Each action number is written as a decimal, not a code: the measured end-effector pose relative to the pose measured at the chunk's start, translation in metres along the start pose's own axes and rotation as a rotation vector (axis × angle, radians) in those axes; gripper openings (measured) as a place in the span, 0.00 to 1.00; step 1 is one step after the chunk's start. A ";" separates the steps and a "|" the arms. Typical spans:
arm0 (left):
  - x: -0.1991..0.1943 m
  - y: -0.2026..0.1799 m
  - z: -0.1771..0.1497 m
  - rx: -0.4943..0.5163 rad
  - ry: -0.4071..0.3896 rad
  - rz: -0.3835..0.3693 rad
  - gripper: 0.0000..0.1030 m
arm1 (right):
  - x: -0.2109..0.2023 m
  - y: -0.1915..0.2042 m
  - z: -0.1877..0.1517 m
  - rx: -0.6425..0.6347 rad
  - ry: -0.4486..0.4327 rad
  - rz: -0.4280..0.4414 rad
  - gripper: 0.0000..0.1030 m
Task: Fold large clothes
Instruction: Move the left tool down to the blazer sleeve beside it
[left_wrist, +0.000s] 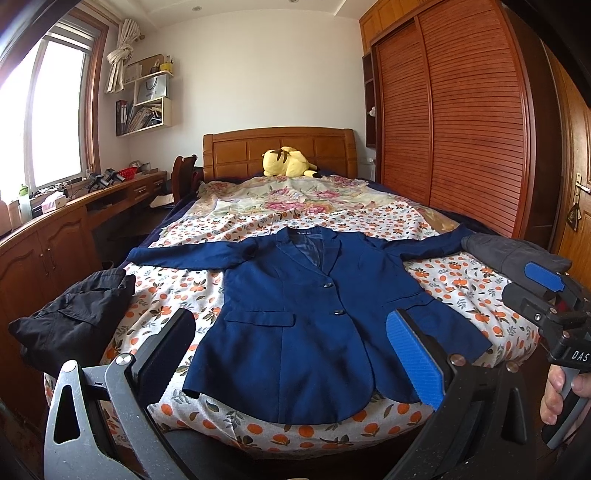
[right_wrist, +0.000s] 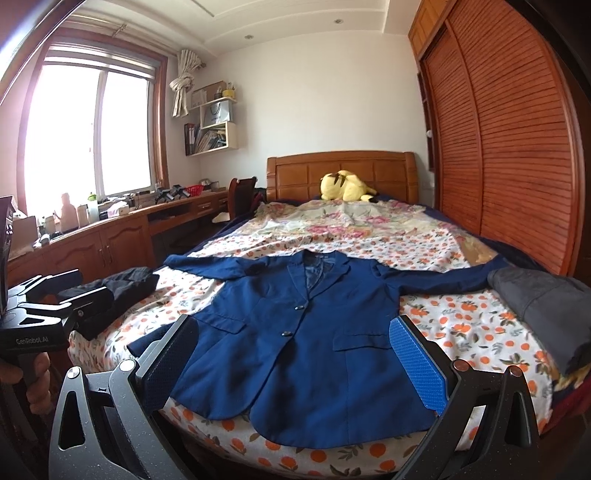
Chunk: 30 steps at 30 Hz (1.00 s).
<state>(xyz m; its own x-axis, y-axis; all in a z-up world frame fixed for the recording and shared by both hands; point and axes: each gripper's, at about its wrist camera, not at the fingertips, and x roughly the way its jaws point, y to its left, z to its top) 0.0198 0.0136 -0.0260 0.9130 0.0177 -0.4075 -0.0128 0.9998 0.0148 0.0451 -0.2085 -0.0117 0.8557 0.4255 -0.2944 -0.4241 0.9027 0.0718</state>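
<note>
- While the wooden bed with orange-print sheet carried it, the navy blue buttoned blazer lay flat, face up, sleeves spread; no fold was made.
- Folded black garment and folded grey garment flanked it, apparently done.
- Left gripper and right gripper hovered with fingers wide, holding nothing.
</note>
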 end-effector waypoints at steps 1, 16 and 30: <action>0.004 0.002 -0.001 -0.001 0.008 0.002 1.00 | 0.004 -0.002 0.000 0.004 0.007 0.007 1.00; 0.072 0.032 -0.024 -0.025 0.108 0.040 1.00 | 0.083 -0.014 -0.001 -0.008 0.095 0.027 1.00; 0.147 0.071 -0.035 -0.030 0.183 0.100 1.00 | 0.169 -0.006 0.007 -0.070 0.154 0.054 1.00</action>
<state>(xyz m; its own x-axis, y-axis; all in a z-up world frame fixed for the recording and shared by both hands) 0.1387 0.0874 -0.1163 0.8175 0.1152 -0.5643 -0.1141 0.9928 0.0374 0.1945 -0.1419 -0.0553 0.7779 0.4539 -0.4346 -0.4927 0.8698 0.0265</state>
